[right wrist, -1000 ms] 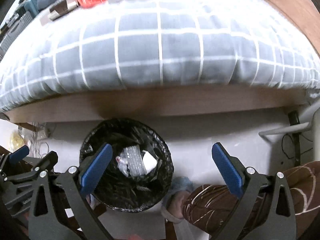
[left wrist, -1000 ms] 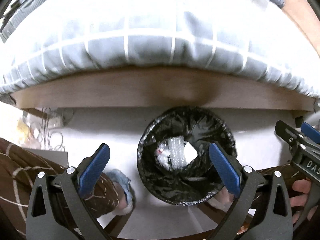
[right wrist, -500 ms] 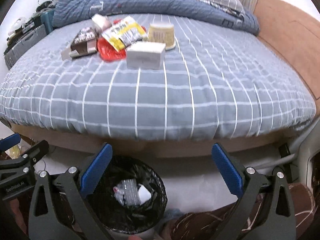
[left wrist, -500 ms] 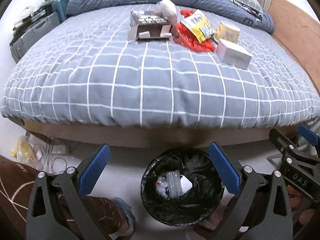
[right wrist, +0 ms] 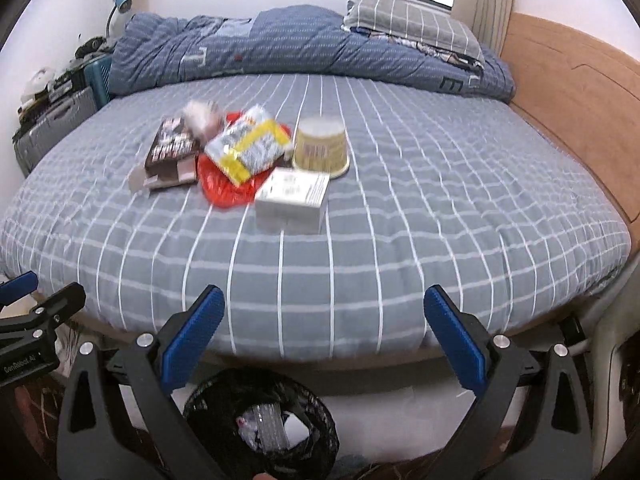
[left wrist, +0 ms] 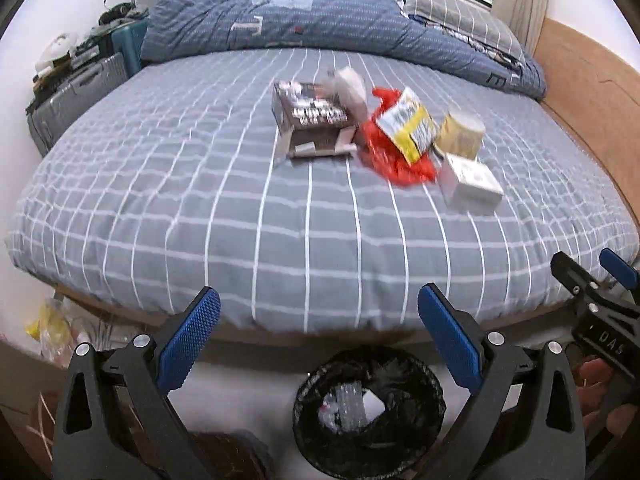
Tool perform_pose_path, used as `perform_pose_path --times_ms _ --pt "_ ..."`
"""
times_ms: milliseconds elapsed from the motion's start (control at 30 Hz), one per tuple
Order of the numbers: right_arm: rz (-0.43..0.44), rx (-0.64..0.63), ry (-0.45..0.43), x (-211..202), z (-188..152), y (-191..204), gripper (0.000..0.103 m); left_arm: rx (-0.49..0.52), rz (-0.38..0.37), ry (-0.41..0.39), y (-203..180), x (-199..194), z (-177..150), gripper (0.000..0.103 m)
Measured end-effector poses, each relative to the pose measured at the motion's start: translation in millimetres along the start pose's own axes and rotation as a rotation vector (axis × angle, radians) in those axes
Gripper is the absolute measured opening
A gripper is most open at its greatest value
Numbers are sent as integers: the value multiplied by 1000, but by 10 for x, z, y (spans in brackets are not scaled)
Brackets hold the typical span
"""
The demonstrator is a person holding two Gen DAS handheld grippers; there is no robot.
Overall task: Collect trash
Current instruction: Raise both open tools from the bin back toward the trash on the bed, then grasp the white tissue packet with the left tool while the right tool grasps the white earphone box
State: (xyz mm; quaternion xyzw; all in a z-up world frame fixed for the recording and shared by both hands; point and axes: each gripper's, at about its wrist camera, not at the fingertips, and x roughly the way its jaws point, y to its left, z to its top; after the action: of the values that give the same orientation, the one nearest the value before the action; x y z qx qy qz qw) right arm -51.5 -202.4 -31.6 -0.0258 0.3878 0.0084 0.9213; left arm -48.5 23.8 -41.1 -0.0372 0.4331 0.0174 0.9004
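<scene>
Trash lies clustered mid-bed on the grey checked bedspread (right wrist: 360, 240): one brown carton (right wrist: 170, 152), one red wrapper (right wrist: 224, 188), one yellow-and-white snack bag (right wrist: 250, 148), one paper cup (right wrist: 320, 146), one white box (right wrist: 294, 200), and what may be a crumpled pale bag (right wrist: 202, 118) (blurred). One black-lined bin (left wrist: 368, 408) sits on the floor below, holding clear plastic. Left gripper (left wrist: 318, 334) and right gripper (right wrist: 324, 328) both gape wide, empty.

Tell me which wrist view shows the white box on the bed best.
Right wrist: the white box shows its printed top and front face, near centre. Left wrist shows it smaller, blurred, off to the right.
</scene>
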Motion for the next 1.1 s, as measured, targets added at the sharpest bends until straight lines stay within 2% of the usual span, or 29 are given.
perform_pose_path --times_ms 300,533,700,900,1100 --pt "-4 -12 -14 351 522 -10 96 10 17 -30 85 257 610 97" --pt "3 -21 18 837 794 78 96 5 30 -1 167 759 1078 97" --pt "19 -47 41 1119 871 198 96 -15 27 6 196 1059 1381 97" --pt "58 -37 89 1360 850 277 96 1 1 9 8 1430 1743 97" --pt "80 -55 113 1506 781 352 96 28 23 17 -177 1778 2024 97"
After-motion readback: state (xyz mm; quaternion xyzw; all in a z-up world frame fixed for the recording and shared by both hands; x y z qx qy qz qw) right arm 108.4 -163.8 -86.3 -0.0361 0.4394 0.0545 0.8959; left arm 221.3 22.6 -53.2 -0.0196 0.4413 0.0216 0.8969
